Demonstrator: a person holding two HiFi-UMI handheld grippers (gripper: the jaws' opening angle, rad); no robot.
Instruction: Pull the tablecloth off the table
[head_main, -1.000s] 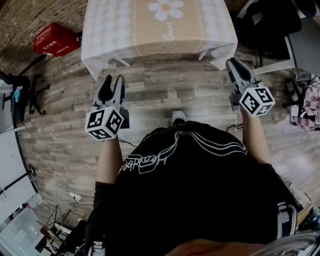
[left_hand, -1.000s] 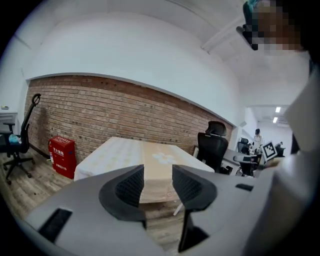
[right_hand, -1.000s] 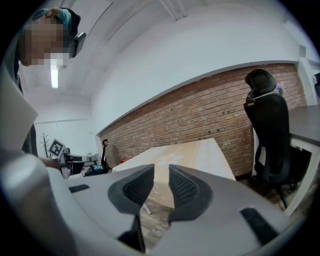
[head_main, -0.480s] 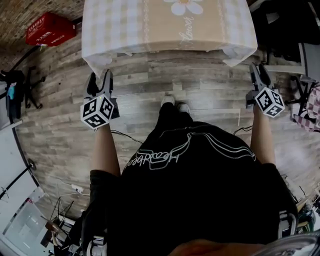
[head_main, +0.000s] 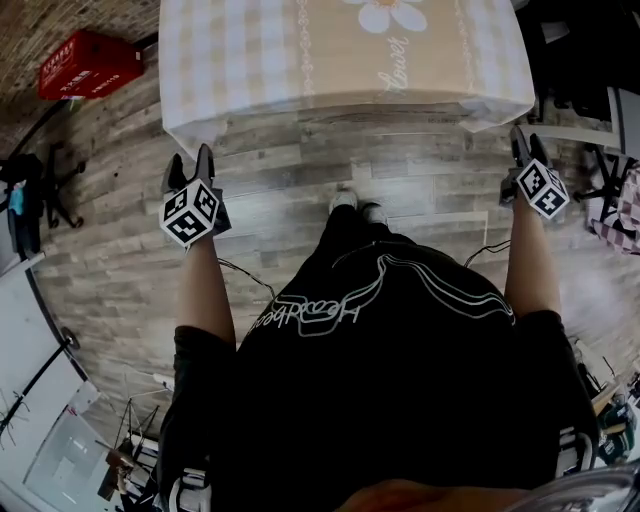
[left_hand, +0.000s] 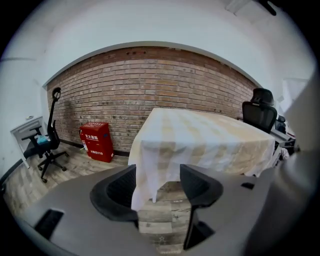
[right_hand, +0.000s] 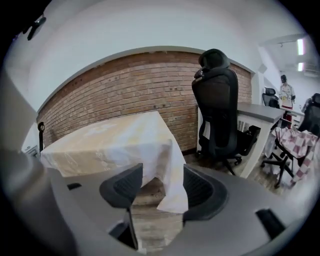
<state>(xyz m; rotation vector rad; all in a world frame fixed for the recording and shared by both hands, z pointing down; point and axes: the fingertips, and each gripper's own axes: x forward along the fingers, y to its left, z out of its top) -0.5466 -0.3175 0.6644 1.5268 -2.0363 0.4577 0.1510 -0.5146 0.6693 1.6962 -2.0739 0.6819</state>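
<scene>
I see left gripper (head_main: 190, 160) and right gripper (head_main: 528, 138) nearer the tablecloth (head_main: 340, 55) corners than a second ago. Left jaws released. Right jaws opening, with a cloth corner showing between them, unclamped.

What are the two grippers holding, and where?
Nothing. The left gripper has open jaws, the right gripper is opening empty; tablecloth corners hang just ahead, ungripped.

Tablecloth (head_main: 340, 60) — far end cut off.

Matt cloth tablecloth (head_main: 340, 60), wood-plank floor (head_main: 290, 170)
</scene>
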